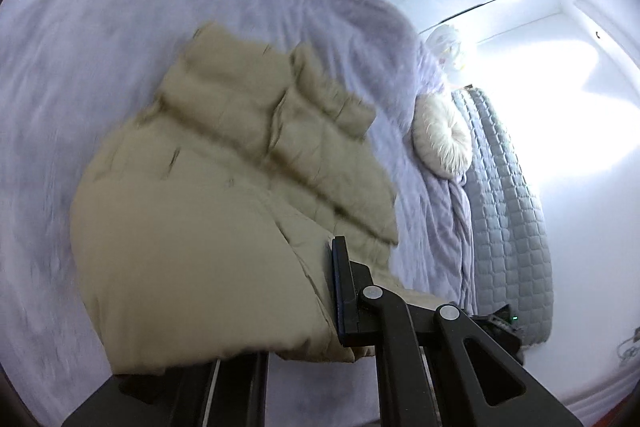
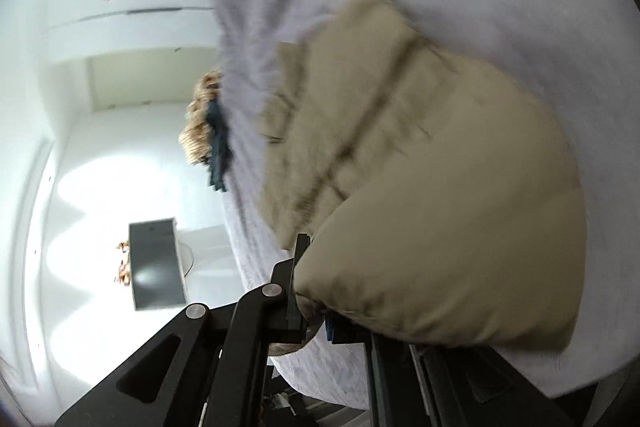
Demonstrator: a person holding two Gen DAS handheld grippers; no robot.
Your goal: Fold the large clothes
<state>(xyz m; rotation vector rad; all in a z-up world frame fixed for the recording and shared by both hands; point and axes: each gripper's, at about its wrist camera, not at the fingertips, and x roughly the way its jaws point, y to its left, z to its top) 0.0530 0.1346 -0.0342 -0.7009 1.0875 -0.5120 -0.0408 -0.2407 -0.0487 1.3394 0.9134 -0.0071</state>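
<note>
Because the beige puffer jacket (image 1: 224, 195) is thick, soft and air-filled, it probably weighs little but will spring back and slide on itself, so gripping it at the near hem corners seems wisest. It is quilted in broad padded bands and lies on the lilac bedspread (image 1: 80, 67), its near edge lifted. The left gripper (image 1: 320, 307) and right gripper (image 2: 310, 311) are each clamped on that edge.

jacket (image 1: 208, 211) | beige, puffy, quilted | near hem lifted and bulging, pinched at both corners | far part with collar flat on the lilac bed (image 1: 80, 27)
</note>
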